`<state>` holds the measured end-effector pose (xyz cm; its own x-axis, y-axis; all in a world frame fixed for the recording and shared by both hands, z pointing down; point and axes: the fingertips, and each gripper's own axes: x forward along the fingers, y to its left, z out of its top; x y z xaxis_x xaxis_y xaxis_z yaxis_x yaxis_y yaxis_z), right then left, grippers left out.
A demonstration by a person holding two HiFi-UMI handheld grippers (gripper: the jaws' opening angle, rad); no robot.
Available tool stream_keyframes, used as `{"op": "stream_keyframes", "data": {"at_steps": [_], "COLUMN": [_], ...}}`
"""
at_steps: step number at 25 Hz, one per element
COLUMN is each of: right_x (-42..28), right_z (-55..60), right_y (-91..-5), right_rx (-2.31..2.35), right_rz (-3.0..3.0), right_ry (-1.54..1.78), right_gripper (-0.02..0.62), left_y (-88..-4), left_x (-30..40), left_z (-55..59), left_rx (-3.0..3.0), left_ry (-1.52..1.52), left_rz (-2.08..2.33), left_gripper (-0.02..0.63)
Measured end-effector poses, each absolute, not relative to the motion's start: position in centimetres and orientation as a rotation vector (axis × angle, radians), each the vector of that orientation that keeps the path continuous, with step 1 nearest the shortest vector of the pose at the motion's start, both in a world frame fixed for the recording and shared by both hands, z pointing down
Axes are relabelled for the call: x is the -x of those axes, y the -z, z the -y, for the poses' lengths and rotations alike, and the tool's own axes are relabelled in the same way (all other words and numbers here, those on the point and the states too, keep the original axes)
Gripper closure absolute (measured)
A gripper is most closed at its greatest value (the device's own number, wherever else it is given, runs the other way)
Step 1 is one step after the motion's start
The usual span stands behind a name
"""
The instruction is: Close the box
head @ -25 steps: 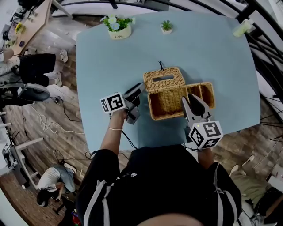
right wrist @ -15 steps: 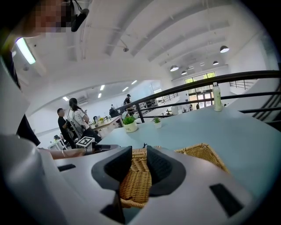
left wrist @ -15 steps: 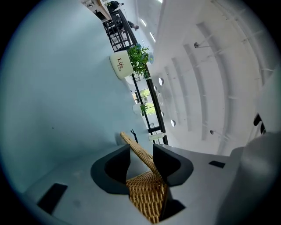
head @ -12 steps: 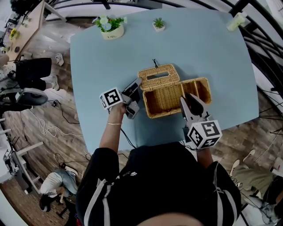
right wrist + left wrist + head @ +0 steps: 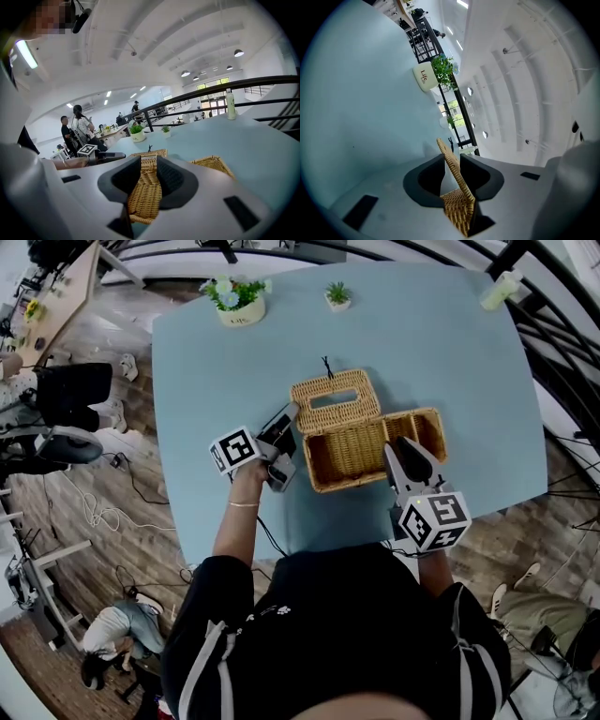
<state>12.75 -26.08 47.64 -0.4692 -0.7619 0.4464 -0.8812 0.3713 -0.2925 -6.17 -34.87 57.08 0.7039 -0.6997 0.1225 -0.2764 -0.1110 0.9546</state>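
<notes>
An open wicker box (image 5: pixel 349 457) stands in the middle of the pale blue table (image 5: pixel 431 343). Its lid (image 5: pixel 335 402) lies swung back behind it. My left gripper (image 5: pixel 285 426) is at the lid's left edge. In the left gripper view the lid's rim (image 5: pixel 443 146) runs between the jaws of that gripper (image 5: pixel 451 160), which are closing on it with a sliver of gap still showing. My right gripper (image 5: pixel 403 448) is shut on the box's right wall (image 5: pixel 144 197), and the woven strip fills its gap (image 5: pixel 149 163).
A white flower pot (image 5: pixel 232 303), a small potted plant (image 5: pixel 337 294) and a bottle (image 5: pixel 497 289) stand along the table's far edge. A dark railing (image 5: pixel 562 343) runs on the right. People stand far off (image 5: pixel 80 127).
The head view has shifted a little. Both grippers keep their places at the box, the left one settled against the lid's left edge.
</notes>
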Motion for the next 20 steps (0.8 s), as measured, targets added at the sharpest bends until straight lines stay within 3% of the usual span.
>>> {"op": "stream_keyframes", "data": {"at_steps": [20], "right_x": [-12.4], "right_z": [30.8], "right_y": [-45.4], "right_rx": [-1.414], "right_rz": [2.502], "right_ry": [-0.688], "right_gripper": [0.495], "left_y": [-50.6], "left_x": [6.0], "left_z": [33.7], "left_rx": [-2.002], "left_ry": [0.476], "left_rz": [0.802], "left_gripper": [0.515]}}
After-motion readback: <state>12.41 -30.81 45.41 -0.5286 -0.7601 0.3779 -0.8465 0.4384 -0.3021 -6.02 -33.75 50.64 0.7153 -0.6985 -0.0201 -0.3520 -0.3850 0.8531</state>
